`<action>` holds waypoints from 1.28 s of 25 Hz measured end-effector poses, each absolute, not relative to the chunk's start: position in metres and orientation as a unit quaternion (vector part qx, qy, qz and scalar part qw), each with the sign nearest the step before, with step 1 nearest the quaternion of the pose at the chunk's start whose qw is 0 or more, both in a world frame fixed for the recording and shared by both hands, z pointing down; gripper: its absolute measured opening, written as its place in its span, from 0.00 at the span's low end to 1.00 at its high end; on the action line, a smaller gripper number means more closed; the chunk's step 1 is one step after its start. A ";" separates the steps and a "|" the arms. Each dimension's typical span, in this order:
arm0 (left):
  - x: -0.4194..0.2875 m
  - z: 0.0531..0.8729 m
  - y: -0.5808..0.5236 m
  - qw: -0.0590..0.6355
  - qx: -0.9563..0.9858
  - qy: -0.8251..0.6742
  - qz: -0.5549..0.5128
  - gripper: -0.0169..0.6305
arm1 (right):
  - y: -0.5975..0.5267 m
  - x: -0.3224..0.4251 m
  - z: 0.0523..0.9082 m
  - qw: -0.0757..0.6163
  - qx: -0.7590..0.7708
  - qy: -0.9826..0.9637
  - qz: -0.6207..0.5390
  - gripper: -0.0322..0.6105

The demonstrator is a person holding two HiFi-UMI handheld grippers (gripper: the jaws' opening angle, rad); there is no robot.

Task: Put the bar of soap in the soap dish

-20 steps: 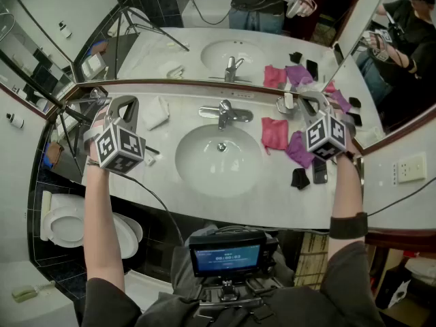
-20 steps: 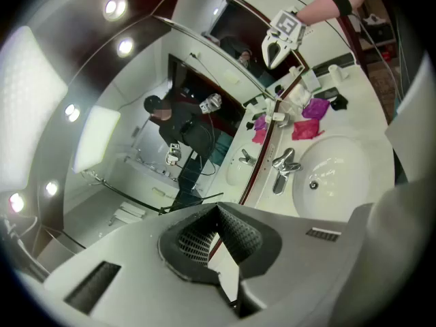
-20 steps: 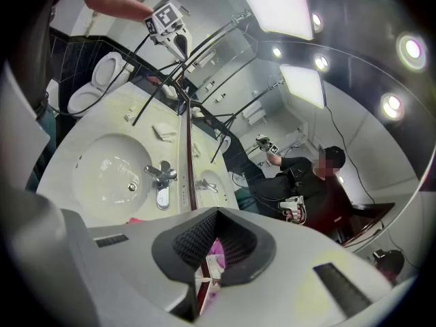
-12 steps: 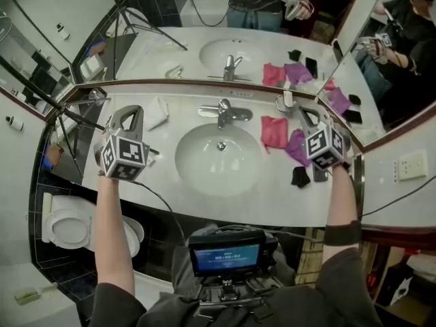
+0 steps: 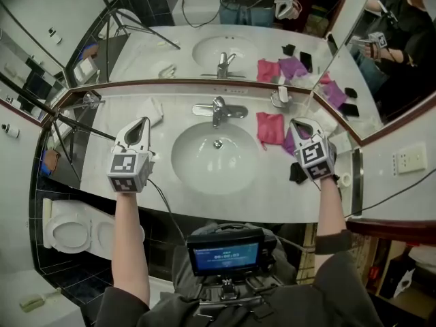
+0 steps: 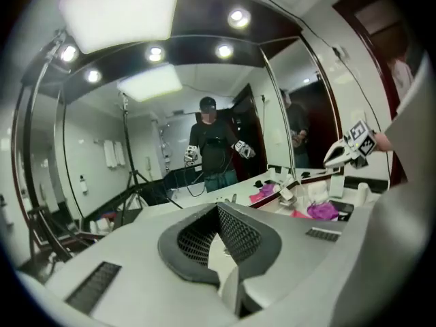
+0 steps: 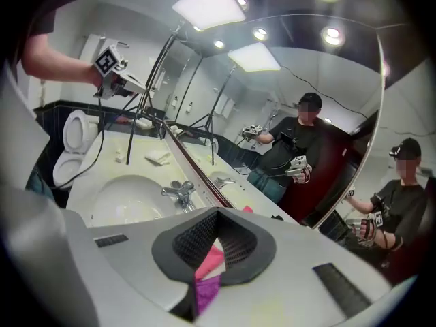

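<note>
My left gripper (image 5: 141, 122) is shut and empty, hanging over the counter (image 5: 204, 206) left of the sink. My right gripper (image 5: 298, 123) is also shut and empty, above the cloths to the right of the sink. In both gripper views the jaws meet at the tip, left gripper (image 6: 218, 208) and right gripper (image 7: 216, 211). A small white object (image 7: 119, 157), possibly the soap, lies on the counter's left part in the right gripper view; the head view does not show it. A small pale dish-like thing (image 5: 280, 98) stands by the mirror, right of the tap.
A round basin (image 5: 216, 157) with a chrome tap (image 5: 219, 110) fills the middle of the counter. A folded white towel (image 5: 151, 111) lies far left. Pink cloth (image 5: 270, 128), purple cloth (image 5: 289, 143) and a black item (image 5: 298, 174) lie right. A toilet (image 5: 68, 227) stands below left.
Both grippers have drawn back from the mirror toward the counter's front edge and a little inward. Their jaws stay shut and hold nothing.
</note>
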State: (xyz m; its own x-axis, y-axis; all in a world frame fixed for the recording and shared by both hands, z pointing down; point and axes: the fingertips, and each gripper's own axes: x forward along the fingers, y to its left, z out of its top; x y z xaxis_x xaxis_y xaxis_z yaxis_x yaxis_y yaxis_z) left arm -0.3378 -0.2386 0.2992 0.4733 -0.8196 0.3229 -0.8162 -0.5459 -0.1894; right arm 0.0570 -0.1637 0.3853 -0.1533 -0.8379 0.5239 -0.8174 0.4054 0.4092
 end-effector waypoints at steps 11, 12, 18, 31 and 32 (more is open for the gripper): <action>-0.306 0.368 -0.200 -0.116 -0.869 0.469 -0.108 0.03 | -0.124 0.040 0.435 0.223 0.607 -0.755 0.104 0.07; -0.304 0.372 -0.197 -0.118 -0.869 0.467 -0.111 0.03 | -0.121 0.042 0.441 0.216 0.612 -0.752 0.114 0.07; -0.291 0.379 -0.193 -0.115 -0.875 0.452 -0.130 0.03 | -0.112 0.052 0.455 0.193 0.625 -0.742 0.149 0.07; -0.223 0.392 -0.211 -0.089 -0.895 0.403 -0.168 0.03 | -0.146 0.093 0.484 0.149 0.654 -0.709 0.216 0.23; -0.215 0.394 -0.213 -0.088 -0.897 0.398 -0.171 0.03 | -0.153 0.097 0.488 0.153 0.655 -0.708 0.217 0.28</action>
State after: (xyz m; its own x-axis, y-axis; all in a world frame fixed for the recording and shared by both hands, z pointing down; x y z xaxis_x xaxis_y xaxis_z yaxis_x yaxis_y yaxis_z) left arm -0.2152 -0.2131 0.3935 0.6257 -0.6832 0.3765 -0.7435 -0.6684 0.0225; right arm 0.0974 -0.1534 0.4880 -0.0956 -0.8606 0.5003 -0.9931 0.0479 -0.1074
